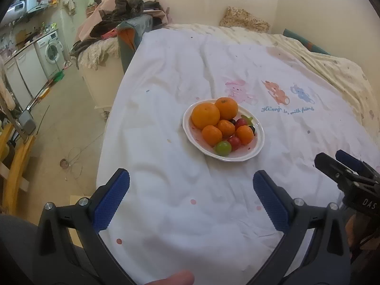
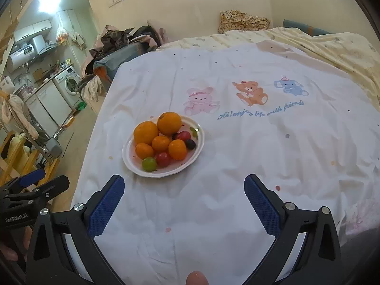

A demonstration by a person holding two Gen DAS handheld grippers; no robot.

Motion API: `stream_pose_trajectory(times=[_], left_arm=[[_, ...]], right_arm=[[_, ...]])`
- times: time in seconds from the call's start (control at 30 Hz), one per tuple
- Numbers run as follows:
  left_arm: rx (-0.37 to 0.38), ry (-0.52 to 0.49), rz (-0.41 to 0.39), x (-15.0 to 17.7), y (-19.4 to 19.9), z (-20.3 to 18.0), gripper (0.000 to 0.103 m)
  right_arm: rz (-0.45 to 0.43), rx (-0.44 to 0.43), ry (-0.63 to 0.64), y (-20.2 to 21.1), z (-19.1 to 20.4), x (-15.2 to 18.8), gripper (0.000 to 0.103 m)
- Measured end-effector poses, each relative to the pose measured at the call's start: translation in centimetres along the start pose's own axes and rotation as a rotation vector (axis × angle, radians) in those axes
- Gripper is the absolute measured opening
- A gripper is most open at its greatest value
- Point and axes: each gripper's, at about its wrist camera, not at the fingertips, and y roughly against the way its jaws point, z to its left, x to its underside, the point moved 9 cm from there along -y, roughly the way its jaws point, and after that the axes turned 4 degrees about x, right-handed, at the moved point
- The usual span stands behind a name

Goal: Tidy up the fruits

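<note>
From the left camera, I see the white plate point(image 1: 257, 148) on the bed sheet point(image 1: 190, 213), full of oranges point(image 1: 205, 115) and small fruits. I think the job looks done, so I should pull away slowly and not bump it. My left gripper point(image 1: 191, 197) is wide open and holds nothing.

From the right camera, the plate point(image 2: 127, 156) sits ahead to the left. My right gripper point(image 2: 184, 204) is wide open and empty too.

Glossy plate point(image 1: 257, 146) on matt cloth sheet point(image 1: 180, 209)

oranges point(image 1: 205, 118), grapes point(image 1: 223, 148) heaped in white plate point(image 1: 257, 148) on bedsheet
</note>
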Motion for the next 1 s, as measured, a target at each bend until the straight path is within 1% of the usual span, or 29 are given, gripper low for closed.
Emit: stream_pose_trajectory(times=[0.17,0.33,1.0], left_arm=[[-0.006,0.012,-0.034,-0.48,0.58,0.29,0.103],[-0.003,0.016,-0.031,-0.54,0.53,0.39,0.103],[0.010,0.032,-0.032,-0.58,0.40,0.49,0.102]], right_arm=[[-0.018,0.023,0.040,0.20,0.60,0.25,0.103],[-0.023,0.046,0.035,-0.04,0.13,0.12,0.103],[-0.019,0.038,0.011,-0.20,0.13,0.01,0.103]])
